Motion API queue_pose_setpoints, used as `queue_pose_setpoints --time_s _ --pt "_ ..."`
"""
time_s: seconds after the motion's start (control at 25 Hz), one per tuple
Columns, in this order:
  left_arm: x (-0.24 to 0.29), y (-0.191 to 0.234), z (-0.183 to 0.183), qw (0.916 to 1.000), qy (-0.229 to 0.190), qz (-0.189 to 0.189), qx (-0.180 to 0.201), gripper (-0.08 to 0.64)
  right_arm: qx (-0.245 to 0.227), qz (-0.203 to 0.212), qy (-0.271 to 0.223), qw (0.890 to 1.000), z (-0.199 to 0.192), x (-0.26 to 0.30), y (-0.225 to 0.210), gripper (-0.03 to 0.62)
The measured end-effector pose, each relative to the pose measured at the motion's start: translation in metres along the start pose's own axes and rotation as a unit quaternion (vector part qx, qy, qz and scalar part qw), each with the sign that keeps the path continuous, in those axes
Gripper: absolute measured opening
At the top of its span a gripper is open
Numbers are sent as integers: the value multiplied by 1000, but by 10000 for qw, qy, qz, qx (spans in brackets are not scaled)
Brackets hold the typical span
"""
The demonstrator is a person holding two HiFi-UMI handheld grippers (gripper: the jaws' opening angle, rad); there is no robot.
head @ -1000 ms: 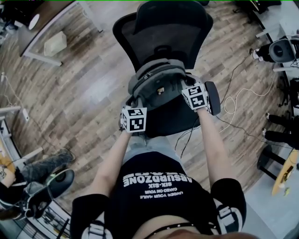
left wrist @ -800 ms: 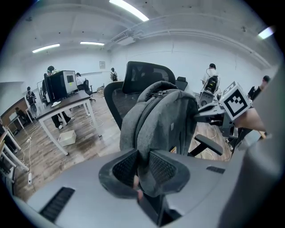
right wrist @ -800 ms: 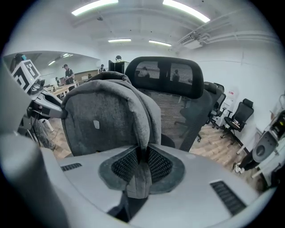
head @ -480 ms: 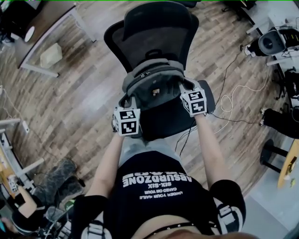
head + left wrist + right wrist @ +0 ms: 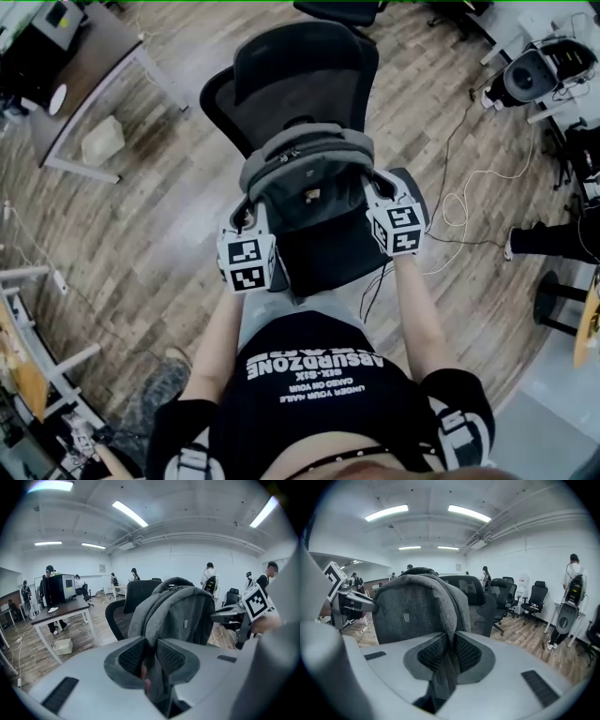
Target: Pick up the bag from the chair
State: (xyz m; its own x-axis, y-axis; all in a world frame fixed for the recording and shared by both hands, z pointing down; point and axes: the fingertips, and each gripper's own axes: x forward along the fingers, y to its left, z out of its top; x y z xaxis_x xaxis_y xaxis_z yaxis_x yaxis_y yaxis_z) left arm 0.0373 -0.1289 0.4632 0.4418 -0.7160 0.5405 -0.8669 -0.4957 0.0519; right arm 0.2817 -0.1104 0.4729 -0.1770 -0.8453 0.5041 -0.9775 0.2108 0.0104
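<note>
A grey backpack (image 5: 307, 178) hangs between my two grippers above the seat of a black office chair (image 5: 291, 70). My left gripper (image 5: 255, 217) is shut on the bag's left shoulder strap (image 5: 150, 660), which runs between the ribbed pads (image 5: 132, 657). My right gripper (image 5: 375, 192) is shut on the right strap (image 5: 447, 667), pinched between its pads (image 5: 468, 653). In the left gripper view the bag (image 5: 180, 616) fills the middle, with the right gripper's marker cube (image 5: 258, 601) beyond it. In the right gripper view the bag (image 5: 417, 606) stands in front of the chair back (image 5: 471, 592).
The chair seat (image 5: 333, 253) lies under the bag on a wooden floor. A brown desk (image 5: 84, 56) with a box (image 5: 101, 141) under it stands at the left. Cables (image 5: 464, 202) trail at the right. Several people and more office chairs (image 5: 534, 597) fill the room behind.
Both grippers have risen with the bag in them, so the bag hangs higher above the seat. The head view has drifted, showing more of the chair back.
</note>
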Motion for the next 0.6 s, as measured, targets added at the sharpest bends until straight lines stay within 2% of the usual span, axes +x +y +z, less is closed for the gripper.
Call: queue_pose_setpoints --time_s 0.36,0.6 --pt "-22 -15 41 9989 -374 -264 107 83 239 -256 -555 9978 25 -52 -6 60" --pt "-40 -27 70 9960 -594 -629 225 83 415 -517 -1028 9925 47 -86 -7 60"
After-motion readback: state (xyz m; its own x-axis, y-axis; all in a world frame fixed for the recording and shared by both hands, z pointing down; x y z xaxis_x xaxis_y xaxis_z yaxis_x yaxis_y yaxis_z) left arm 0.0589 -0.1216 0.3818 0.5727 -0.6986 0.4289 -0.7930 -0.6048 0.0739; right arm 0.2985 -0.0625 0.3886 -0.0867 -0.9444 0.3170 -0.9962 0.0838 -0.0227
